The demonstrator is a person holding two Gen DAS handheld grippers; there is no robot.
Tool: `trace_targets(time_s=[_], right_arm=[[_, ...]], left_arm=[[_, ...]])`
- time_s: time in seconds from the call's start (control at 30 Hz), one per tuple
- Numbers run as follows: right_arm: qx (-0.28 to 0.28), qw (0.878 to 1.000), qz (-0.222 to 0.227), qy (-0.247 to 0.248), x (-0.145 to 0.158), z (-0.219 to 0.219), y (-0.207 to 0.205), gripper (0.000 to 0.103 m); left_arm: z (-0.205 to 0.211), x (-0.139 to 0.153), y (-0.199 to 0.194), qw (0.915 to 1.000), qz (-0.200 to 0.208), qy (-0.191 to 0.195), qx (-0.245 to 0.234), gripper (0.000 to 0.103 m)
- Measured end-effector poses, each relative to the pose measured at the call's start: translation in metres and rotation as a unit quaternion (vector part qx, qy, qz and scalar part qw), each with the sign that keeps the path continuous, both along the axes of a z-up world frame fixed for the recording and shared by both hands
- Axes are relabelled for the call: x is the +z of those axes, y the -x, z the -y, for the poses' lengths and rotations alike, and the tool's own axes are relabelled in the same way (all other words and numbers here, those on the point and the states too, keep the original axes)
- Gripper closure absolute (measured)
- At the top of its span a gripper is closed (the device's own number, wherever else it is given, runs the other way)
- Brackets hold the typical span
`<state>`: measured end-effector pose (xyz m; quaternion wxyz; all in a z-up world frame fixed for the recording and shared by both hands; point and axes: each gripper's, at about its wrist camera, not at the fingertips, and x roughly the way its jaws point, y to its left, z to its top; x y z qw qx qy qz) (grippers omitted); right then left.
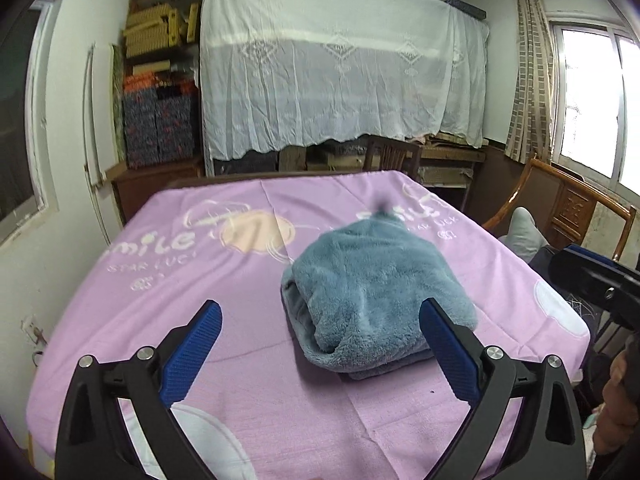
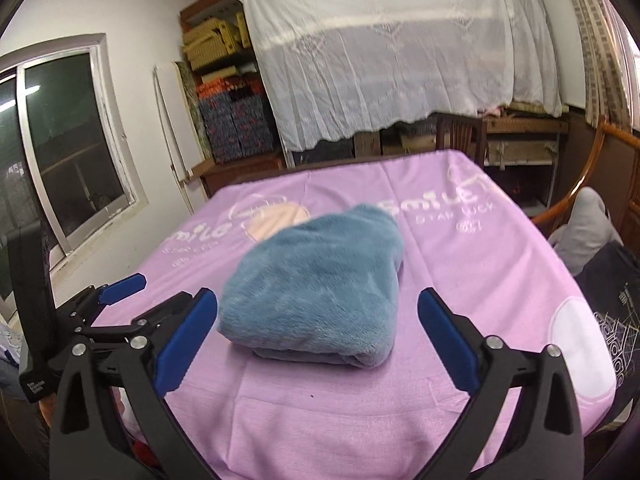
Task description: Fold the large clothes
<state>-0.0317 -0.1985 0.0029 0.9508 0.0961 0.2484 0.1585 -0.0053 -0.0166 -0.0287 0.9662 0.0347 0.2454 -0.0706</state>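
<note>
A: Jaws first. The left gripper (image 1: 320, 354) stands spread wide with nothing between its ribbed blue pads (image 1: 192, 354). The right gripper (image 2: 318, 344) is just as wide and empty.

B: And the garment?

A: The folded grey-blue fleece garment (image 1: 376, 296) lies as a plump bundle on the lilac printed cloth covering the table (image 1: 168, 292), near the middle, free of both tools.

B: What might spoil it?

A: I'd judge the thick top layer could spring back and unroll, since fleece is bulky and nothing pins it. A careless pad could also snag the loose edge.

B: Do the views differ?

A: The left wrist view shows the open rolled end and layers (image 1: 304, 312); the right wrist view shows the other tool beside a dark sliding window (image 2: 72, 152).
</note>
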Motion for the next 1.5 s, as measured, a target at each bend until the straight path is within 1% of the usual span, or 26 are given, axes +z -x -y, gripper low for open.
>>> trace_targets(time_s=[0.13, 0.27, 0.43, 0.57, 0.77, 0.87, 0.97, 1.4, 1.5], right_arm=[[0.002, 1.000, 0.018, -0.006, 0.011, 0.000, 0.013, 0.005], [0.000, 1.000, 0.023, 0.002, 0.012, -0.003, 0.016, 0.005], [-0.016, 1.000, 0.007, 0.018, 0.000, -0.004, 0.006, 0.005], [-0.017, 1.000, -0.013, 0.019, -0.012, -0.006, -0.006, 0.005], [-0.012, 0.999, -0.027, 0.024, -0.021, -0.010, -0.015, 0.005], [-0.009, 0.999, -0.032, 0.028, -0.025, -0.014, -0.017, 0.005], [-0.008, 0.999, -0.037, 0.034, -0.027, -0.017, -0.017, 0.005], [-0.005, 0.999, -0.039, 0.032, -0.028, -0.019, -0.016, 0.005], [-0.004, 0.999, -0.040, 0.032, -0.029, -0.020, -0.016, 0.005]], left_arm=[[-0.001, 0.004, 0.003, 0.9998, 0.009, -0.008, 0.017, 0.004], [-0.003, 0.001, -0.002, 0.9997, -0.003, -0.007, 0.023, 0.004], [-0.001, -0.007, -0.008, 0.9993, -0.012, -0.021, 0.028, 0.004], [-0.002, -0.012, -0.015, 0.9992, -0.027, -0.015, 0.025, 0.004], [-0.003, -0.019, -0.019, 0.9985, -0.051, -0.002, 0.017, 0.004], [-0.001, -0.021, -0.020, 0.9979, -0.058, -0.009, 0.025, 0.004], [0.002, -0.021, -0.019, 0.9977, -0.052, -0.026, 0.036, 0.004], [0.003, -0.021, -0.020, 0.9972, -0.057, -0.028, 0.040, 0.004], [0.003, -0.021, -0.020, 0.9971, -0.062, -0.023, 0.037, 0.004]])
